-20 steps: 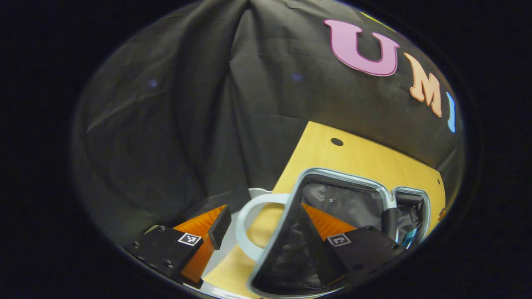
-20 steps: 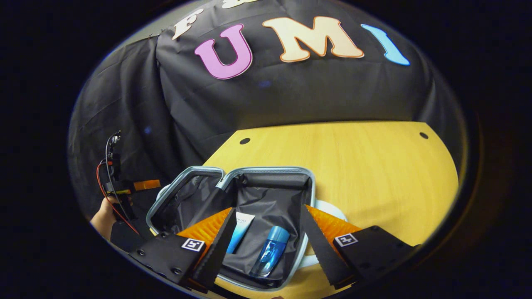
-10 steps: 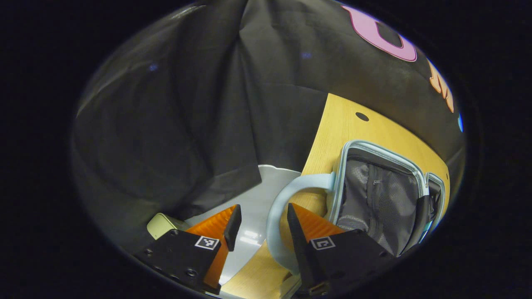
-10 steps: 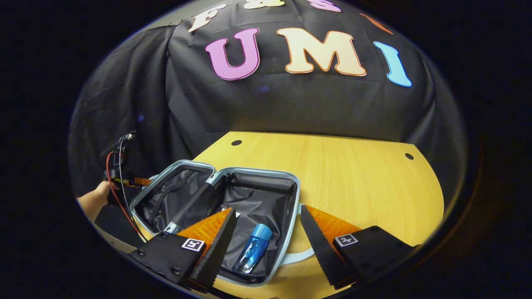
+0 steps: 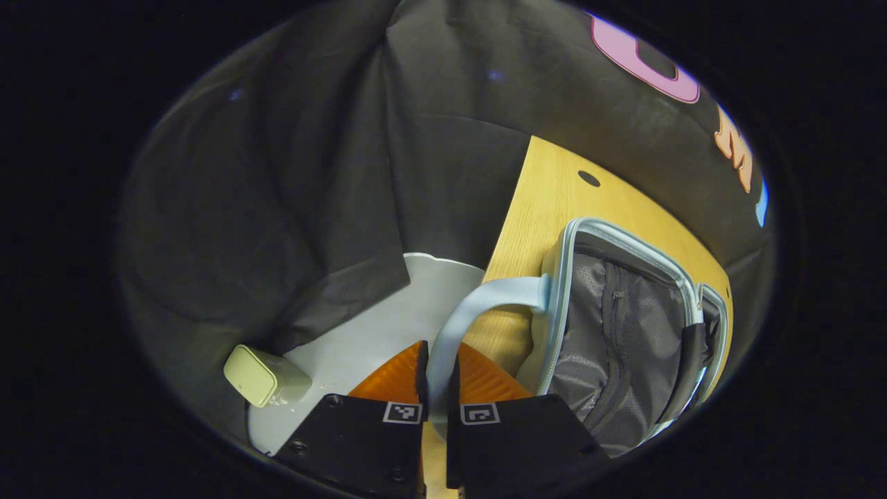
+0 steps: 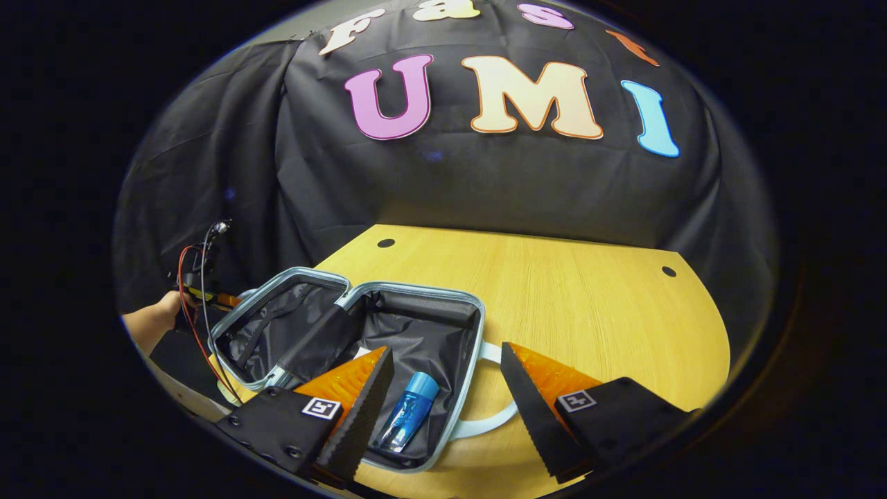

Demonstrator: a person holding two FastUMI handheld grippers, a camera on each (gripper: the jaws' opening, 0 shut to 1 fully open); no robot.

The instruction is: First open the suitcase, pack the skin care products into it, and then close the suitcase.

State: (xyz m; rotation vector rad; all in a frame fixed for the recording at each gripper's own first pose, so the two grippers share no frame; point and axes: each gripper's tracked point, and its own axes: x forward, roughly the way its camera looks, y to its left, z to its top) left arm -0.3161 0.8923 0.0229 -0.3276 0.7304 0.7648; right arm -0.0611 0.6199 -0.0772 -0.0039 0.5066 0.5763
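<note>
Suitcase lying open on the yellow table, both halves flat, dark lining showing. Blue bottle inside the right half, near the front edge. So, by the look of it, packing done and closing time now.

Left gripper pinched tight on the pale blue handle of the left half, both fingers pressing on the strap. That half sticking a little past the left table edge, above the grey floor, with a small pale box down there.

Right gripper wide open, holding nothing, hanging just over the right half and its own handle.

Next, probably: lift the held handle up and swing that half over to the right, onto the bottle side. Slow and steady, so the bottle stays put and the edges meet.
</note>
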